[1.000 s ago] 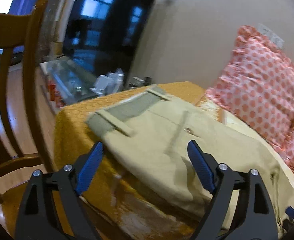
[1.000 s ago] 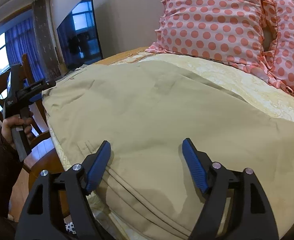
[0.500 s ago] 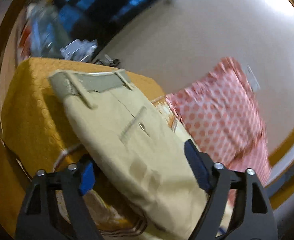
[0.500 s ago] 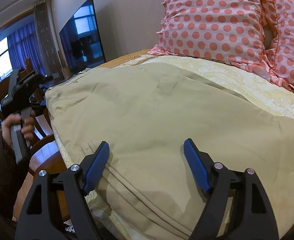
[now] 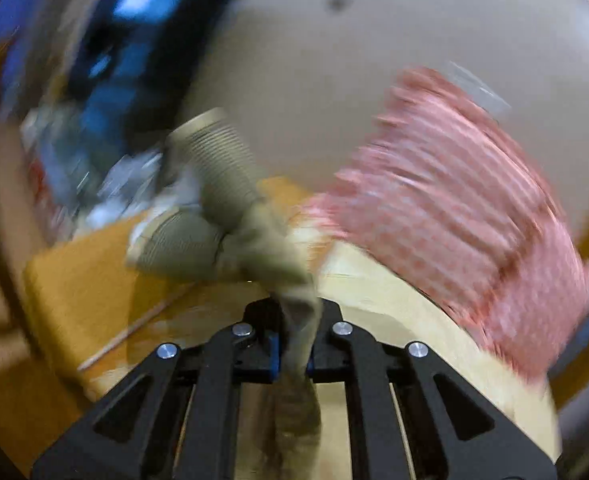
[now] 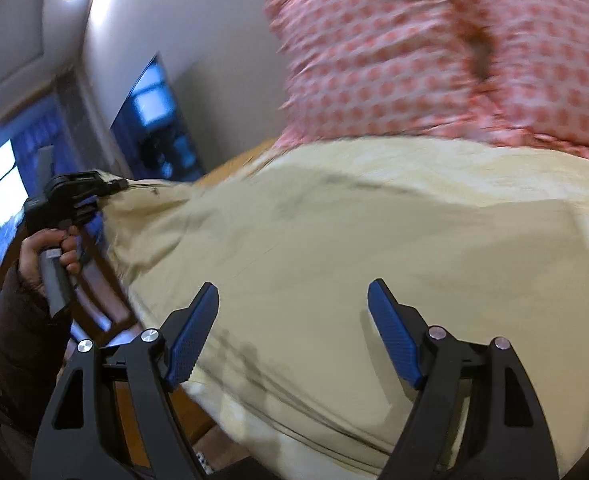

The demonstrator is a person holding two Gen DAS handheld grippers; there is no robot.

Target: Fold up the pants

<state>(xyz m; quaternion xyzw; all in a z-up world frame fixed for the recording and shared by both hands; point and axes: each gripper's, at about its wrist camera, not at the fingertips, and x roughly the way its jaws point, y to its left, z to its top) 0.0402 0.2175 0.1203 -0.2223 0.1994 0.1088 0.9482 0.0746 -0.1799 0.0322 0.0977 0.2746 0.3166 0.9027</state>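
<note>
The khaki pants point(image 6: 334, 248) lie spread across the bed. My left gripper point(image 5: 294, 354) is shut on the waist end of the pants point(image 5: 222, 216), whose ribbed waistband bunches up and lifts in front of it. In the right wrist view the left gripper point(image 6: 74, 196) shows at the far left, holding the pants' corner raised. My right gripper point(image 6: 294, 332) is open and empty, its blue pads point(image 6: 192, 334) hovering just above the near part of the pants.
Pink polka-dot pillows point(image 6: 434, 52) lean against the wall at the back of the bed. An orange bedspread point(image 5: 78, 276) covers the left end. A dark television point(image 5: 134, 60) and a wooden chair point(image 6: 94, 280) stand left of the bed. Both views are blurred.
My left gripper closed on the waist end of the pants and lifted it off the bed. My right gripper stayed open over the pants and tilted a little.
</note>
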